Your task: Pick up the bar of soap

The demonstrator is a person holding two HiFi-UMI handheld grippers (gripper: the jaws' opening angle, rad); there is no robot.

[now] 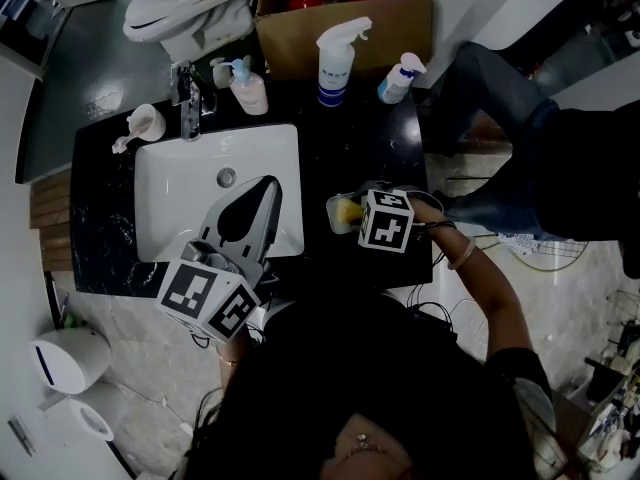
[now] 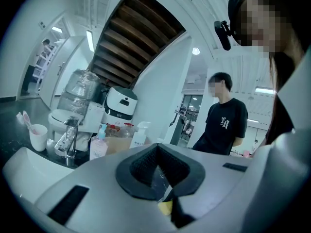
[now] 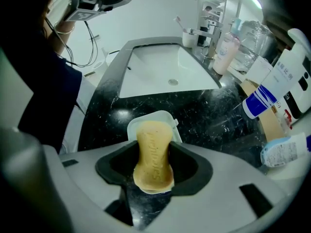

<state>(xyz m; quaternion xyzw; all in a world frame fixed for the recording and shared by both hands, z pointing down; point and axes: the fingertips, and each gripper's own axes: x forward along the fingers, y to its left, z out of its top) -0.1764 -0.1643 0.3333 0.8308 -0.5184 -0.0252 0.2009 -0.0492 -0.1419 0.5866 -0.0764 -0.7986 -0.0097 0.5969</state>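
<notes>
Yellow and waisted, the bar of soap (image 3: 153,154) is clamped between the dark pads of the right gripper (image 1: 356,215), lengthwise along the jaws, with its far end poking past their tips. Just beyond and under that end sits a white plastic soap dish (image 3: 160,114). Its rim shows on both sides of the bar, and whether the soap still touches the dish cannot be told.

Past the dish, ahead of the jaws, the black marbled countertop (image 3: 209,115) lies bare up to the bottles along the back. These are a white spray bottle with a blue band (image 1: 336,63), a smaller blue-capped spray bottle (image 1: 400,78) and a pink pump bottle (image 1: 249,88). A brown cardboard box (image 1: 345,23) stands behind them. To the left of the right jaws the counter gives way to the straight rim of the white rectangular sink basin (image 3: 160,67), with a chrome tap (image 1: 188,98) at its far side. On the jaws' right the counter's end edge is close, and a person's jeans-clad legs (image 1: 500,138) stand just off it.

The left gripper (image 1: 268,183) hangs over the front part of the basin, well apart from the soap. Its jaws are pressed together with nothing between them, and the tips point toward the drain. The basin ahead of them is open.
</notes>
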